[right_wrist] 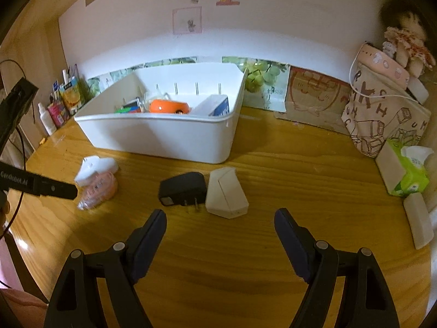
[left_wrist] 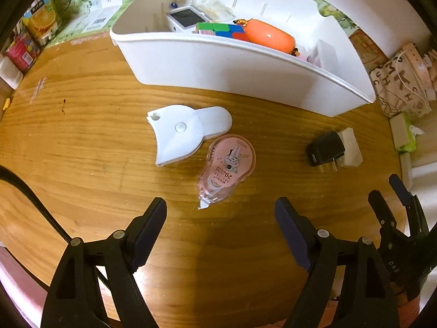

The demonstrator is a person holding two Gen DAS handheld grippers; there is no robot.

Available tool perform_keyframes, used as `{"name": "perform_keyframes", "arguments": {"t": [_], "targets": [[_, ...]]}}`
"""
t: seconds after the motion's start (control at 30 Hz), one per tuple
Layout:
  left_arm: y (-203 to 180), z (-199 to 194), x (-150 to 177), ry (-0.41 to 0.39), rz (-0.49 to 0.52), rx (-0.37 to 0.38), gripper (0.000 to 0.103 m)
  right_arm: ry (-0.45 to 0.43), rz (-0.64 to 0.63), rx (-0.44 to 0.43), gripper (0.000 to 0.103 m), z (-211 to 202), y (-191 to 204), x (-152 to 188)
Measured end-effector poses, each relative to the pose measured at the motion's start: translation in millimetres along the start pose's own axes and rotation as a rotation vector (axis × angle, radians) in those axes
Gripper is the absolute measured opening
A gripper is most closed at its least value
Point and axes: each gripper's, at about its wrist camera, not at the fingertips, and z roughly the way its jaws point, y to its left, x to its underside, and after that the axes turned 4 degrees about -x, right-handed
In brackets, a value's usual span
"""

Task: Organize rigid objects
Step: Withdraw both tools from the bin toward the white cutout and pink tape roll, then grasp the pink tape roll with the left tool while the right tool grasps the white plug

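front: bare table (right_wrist: pixel 218 246) | beyond: adapter (right_wrist: pixel 183 188), bin (right_wrist: pixel 164 136), probably blocking

Table (left_wrist: pixel 82 142): glossy varnished wood, grain visible. Bin (left_wrist: pixel 218 63): smooth white plastic, slight sheen. Tape dispenser (left_wrist: pixel 228 168): translucent pink plastic. Charger (right_wrist: pixel 183 188): matt black plastic, metal prongs. Bag (right_wrist: pixel 382 117): printed cloth. Fingers (right_wrist: pixel 148 243): matt black.

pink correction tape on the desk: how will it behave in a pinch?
The pink correction tape looks like hard, glossy plastic, so probably stiff, light, somewhat slippery. It lies flat on the desk, so unlikely to roll. Its rounded shell may pivot between pads.
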Motion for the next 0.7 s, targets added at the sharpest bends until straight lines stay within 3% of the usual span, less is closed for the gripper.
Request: {"name": "perform_keyframes", "arguments": {"t": [0.37, 0.7], "targets": [[-13.7, 27.4, -21.1, 0.033, -0.049, -0.067, 0.084, 0.077, -0.046, -0.029, 0.082, 32.1, -26.7, 0.1], [-13.5, 47.9, -33.5, 0.06, -0.075, -0.095, 0.084, 0.088, -0.058, -0.05, 0.08, 53.9, -30.3, -0.9]]}}
